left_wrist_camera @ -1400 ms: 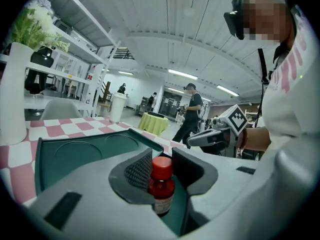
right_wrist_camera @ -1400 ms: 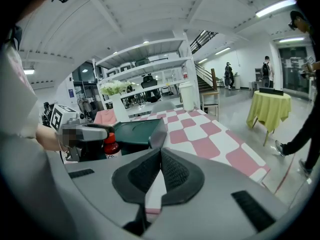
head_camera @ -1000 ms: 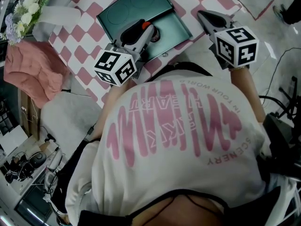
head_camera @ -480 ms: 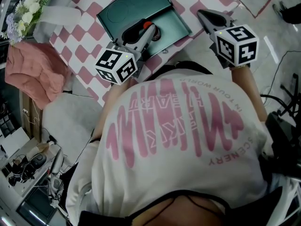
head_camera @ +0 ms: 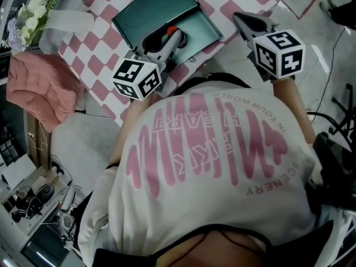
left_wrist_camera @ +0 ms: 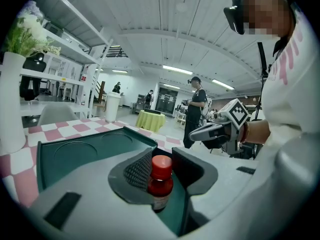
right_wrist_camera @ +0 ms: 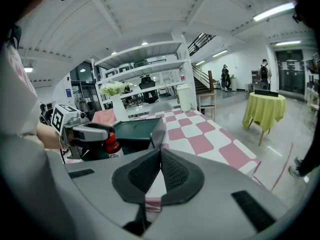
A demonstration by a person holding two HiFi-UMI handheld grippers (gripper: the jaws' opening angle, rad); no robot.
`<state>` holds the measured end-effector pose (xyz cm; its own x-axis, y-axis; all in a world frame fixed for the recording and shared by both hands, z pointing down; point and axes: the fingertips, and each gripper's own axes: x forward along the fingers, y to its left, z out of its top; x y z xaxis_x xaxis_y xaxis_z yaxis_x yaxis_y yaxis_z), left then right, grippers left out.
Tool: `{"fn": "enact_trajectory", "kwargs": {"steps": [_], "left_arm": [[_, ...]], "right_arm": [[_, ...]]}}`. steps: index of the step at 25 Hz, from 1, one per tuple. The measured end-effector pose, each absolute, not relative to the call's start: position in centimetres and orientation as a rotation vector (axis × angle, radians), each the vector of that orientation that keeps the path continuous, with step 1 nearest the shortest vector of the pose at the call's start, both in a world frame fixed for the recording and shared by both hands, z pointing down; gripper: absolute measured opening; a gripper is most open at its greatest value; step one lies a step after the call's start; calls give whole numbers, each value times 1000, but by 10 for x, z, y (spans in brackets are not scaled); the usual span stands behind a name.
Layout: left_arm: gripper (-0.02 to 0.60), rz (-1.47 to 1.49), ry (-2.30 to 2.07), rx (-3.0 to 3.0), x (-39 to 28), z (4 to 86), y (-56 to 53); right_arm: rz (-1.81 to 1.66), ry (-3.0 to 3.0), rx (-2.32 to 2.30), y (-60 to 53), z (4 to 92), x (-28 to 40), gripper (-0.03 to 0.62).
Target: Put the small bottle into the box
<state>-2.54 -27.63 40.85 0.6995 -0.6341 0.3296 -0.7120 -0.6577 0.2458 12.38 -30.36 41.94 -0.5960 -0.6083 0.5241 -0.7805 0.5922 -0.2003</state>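
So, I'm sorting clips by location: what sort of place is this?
Likely a large indoor hall or lab: strip lights on a high ceiling, tall white shelving, a staircase, a person standing about.

Between the black, mesh-textured fingers (left_wrist_camera: 139, 170) of the grey left gripper (left_wrist_camera: 162, 160), a small bottle (left_wrist_camera: 160, 184) is seen with a bright red cap, dark red body and white label. Below and beyond those fingers, the box (left_wrist_camera: 75, 154) is coloured deep teal, and a tablecloth (head_camera: 94, 49) checked in pink and white is spread under it. The same grey and black are shown by the right gripper (right_wrist_camera: 160, 153), black-and-white square markers are carried on the cubes (head_camera: 137, 78), and pink lettering is printed on the white shirt (head_camera: 211, 166).
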Motion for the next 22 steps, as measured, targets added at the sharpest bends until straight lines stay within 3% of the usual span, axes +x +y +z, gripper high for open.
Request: {"fn": "enact_trajectory", "kwargs": {"steps": [22], "left_arm": [[129, 397, -1050, 2569, -27, 412, -261]], "right_arm": [[585, -2430, 1136, -291, 415, 125, 6]]}}
